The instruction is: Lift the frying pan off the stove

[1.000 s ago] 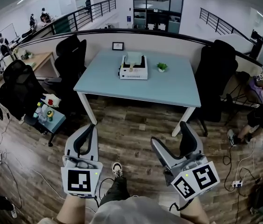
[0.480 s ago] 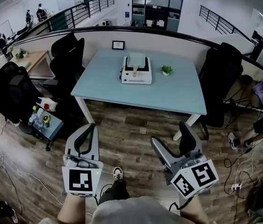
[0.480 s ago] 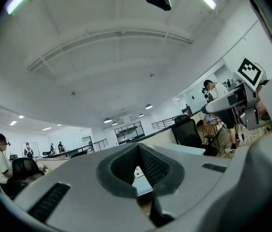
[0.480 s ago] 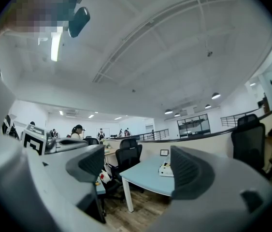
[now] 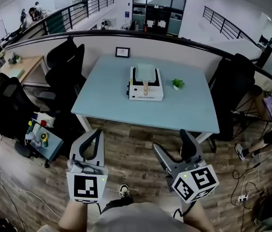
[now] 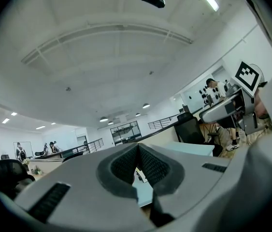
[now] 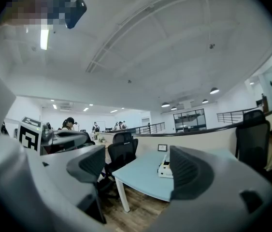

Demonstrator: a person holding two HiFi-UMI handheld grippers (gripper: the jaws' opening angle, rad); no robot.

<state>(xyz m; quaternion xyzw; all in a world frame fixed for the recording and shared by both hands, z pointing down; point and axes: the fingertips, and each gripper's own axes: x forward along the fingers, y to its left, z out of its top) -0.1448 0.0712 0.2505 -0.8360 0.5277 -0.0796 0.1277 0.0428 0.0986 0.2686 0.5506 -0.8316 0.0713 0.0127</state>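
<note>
An open-plan office with a railed gallery, dark office chairs [image 5: 63, 66] and a wood-plank floor [image 5: 136, 139]. A pale blue table [image 5: 107, 98] stands well ahead of a person on the floor who holds a pair of tongs in each hand. A white box-shaped stove [image 5: 146, 93] sits about mid-table, somewhat nearer the far edge. The frying pan [image 5: 145, 72] rests on top of it, and its wooden handle [image 5: 145, 86] points toward the near edge. A small potted plant [image 5: 177, 84] stands just beside the stove on the right-edge side, and a picture frame [image 5: 122, 52] is propped at the far edge.

The left tongs [image 5: 95, 135] are pressed together, pad to pad, with nothing between them. The right tongs [image 5: 170, 140] stand apart and empty, with the table and stove showing through the gap. Both are well short of the table.

The pan looks rigid and probably of moderate weight, with its load set forward of the handle, so it may tip when raised. The handle is the likely place to take hold. Wood should give a surer grip than a smooth rim, and a hold close to the bowl would limit sagging.

At this range the pan's depth, its material and anything inside it cannot be made out. The stove's controls are too small to read. The left gripper view shows only a sliver of the table past its own closed pads.
</note>
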